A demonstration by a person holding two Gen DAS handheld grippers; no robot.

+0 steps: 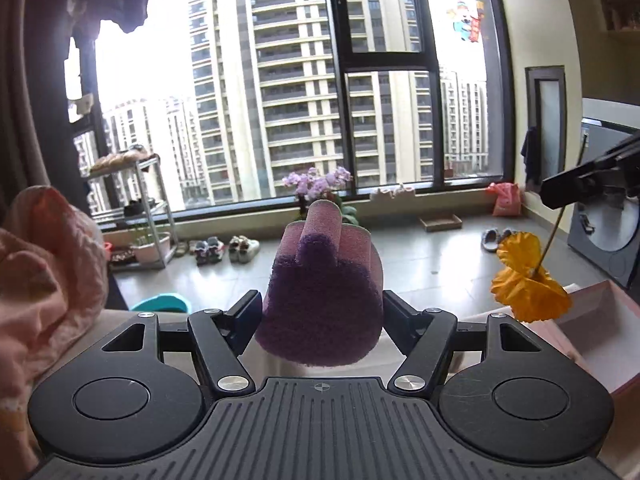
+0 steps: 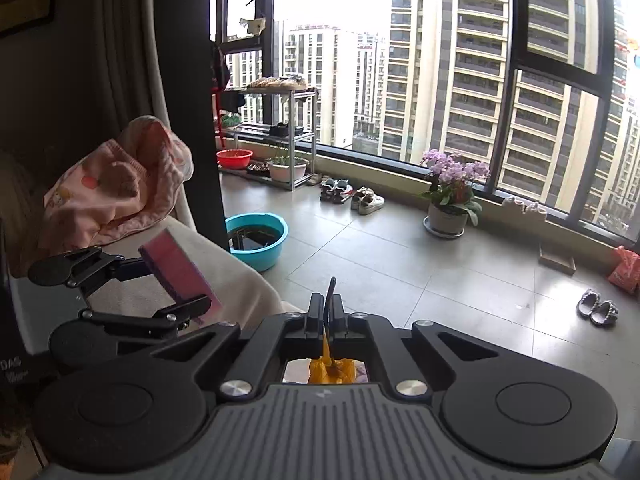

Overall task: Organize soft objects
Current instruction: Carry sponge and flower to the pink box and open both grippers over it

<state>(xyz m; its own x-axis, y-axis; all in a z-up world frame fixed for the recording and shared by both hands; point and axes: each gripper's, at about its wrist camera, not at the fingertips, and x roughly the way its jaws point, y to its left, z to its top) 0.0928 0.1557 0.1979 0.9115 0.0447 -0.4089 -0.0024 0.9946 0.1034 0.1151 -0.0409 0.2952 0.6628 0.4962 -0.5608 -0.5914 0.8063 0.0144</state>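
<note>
Sponge (image 1: 320, 292), pink on one face and purple on the scouring face, sits clamped between the two fingers of the left gripper (image 1: 320, 312), which grips it by its side edges and holds it up in the air in front of the big window (image 1: 280, 80). From the right wrist view the same sponge (image 2: 180, 272) shows tilted, pink face up, above a beige covered sofa or bed (image 2: 224, 280); which it is cannot be told from here.

Right gripper (image 2: 327, 314) is clenched tight on the thin dark stem of an orange artificial flower (image 1: 528, 284). Its stem pokes up past the fingertips, and the bloom (image 2: 332, 370) hangs below the fingers. In the left wrist view the flower dangles just above the near edge of a pale pink box (image 1: 600, 328) at the right.

Pink crumpled blanket (image 2: 116, 188) lies heaped on the sofa at the left. On the grey tiled floor (image 2: 400, 272) stand a blue basin (image 2: 258, 242), a potted purple orchid (image 2: 450, 192), several pairs of shoes (image 2: 352, 194) and a metal rack (image 2: 288, 136) by the window.
</note>
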